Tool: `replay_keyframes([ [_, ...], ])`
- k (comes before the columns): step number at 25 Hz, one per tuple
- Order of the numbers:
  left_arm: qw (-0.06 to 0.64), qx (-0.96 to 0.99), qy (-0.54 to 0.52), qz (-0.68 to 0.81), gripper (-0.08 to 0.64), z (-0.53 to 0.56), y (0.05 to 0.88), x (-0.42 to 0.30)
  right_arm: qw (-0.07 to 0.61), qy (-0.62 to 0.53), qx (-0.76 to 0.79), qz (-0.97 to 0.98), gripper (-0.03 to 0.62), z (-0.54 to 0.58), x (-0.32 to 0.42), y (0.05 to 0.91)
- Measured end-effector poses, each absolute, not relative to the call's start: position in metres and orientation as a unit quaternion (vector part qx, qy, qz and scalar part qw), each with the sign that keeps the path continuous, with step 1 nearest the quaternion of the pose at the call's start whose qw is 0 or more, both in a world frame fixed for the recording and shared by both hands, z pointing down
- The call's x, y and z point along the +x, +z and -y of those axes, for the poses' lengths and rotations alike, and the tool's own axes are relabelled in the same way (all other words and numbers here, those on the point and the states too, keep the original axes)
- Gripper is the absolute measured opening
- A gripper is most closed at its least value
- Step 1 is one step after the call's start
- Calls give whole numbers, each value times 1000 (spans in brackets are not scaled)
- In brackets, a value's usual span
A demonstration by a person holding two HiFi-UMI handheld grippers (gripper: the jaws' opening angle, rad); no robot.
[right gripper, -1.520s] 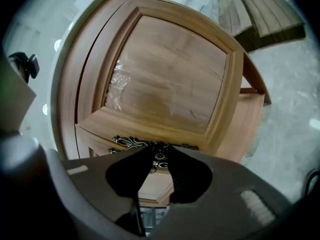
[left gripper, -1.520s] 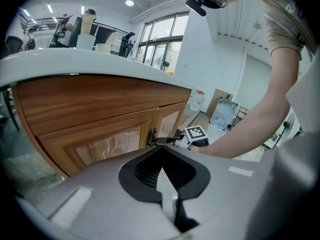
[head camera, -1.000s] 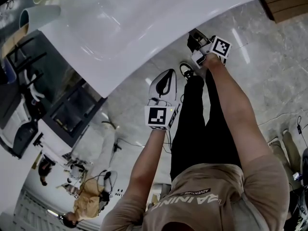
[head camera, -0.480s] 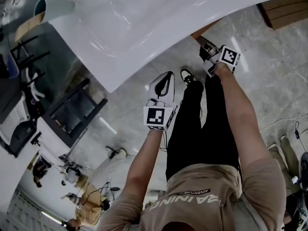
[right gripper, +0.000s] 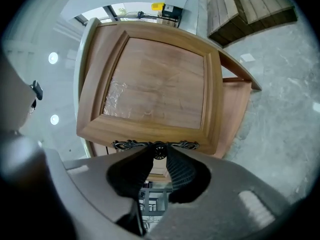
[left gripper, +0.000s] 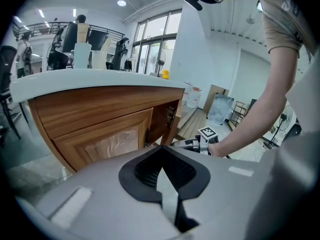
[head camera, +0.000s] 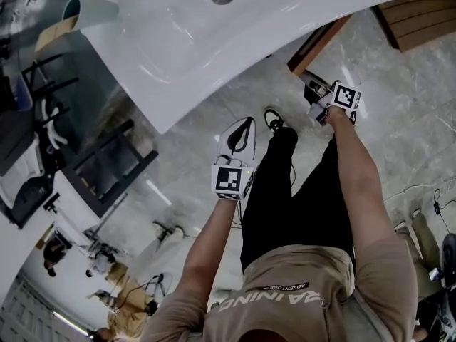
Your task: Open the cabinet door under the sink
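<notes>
1. The right tool points nearly level at the cabinet door, which stands swung partly out from the cabinet under the white sink.
2. Its jaws stand fairly wide, one on each side of the round dark knob in the middle of the ornate metal handle plate. The pads appear to press on the knob, though the contact is hard to see exactly.
3. From the head view, the door's wooden edge juts out past the sink's rim over the marble floor.
4. The left tool hangs apart in front of the cabinet, tilted downward, jaws together at the tips and holding nothing.
5. The neighbouring door lies flush and closed.
</notes>
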State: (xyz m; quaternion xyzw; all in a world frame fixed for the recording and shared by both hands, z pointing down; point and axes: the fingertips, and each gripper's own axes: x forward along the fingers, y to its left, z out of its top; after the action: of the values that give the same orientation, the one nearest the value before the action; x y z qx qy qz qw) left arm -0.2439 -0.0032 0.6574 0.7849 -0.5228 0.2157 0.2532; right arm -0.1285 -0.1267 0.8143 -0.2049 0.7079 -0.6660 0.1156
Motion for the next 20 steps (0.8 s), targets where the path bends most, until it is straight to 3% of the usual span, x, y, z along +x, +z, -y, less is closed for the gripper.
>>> replay_keyframes([
  [9, 264, 758, 201, 561, 17, 3, 644, -195, 56, -662, -157, -731, 86, 108, -94, 821],
  [20, 275, 746, 186, 577, 17, 24, 643, -144, 31, -673, -115, -730, 86, 87, -13, 821],
])
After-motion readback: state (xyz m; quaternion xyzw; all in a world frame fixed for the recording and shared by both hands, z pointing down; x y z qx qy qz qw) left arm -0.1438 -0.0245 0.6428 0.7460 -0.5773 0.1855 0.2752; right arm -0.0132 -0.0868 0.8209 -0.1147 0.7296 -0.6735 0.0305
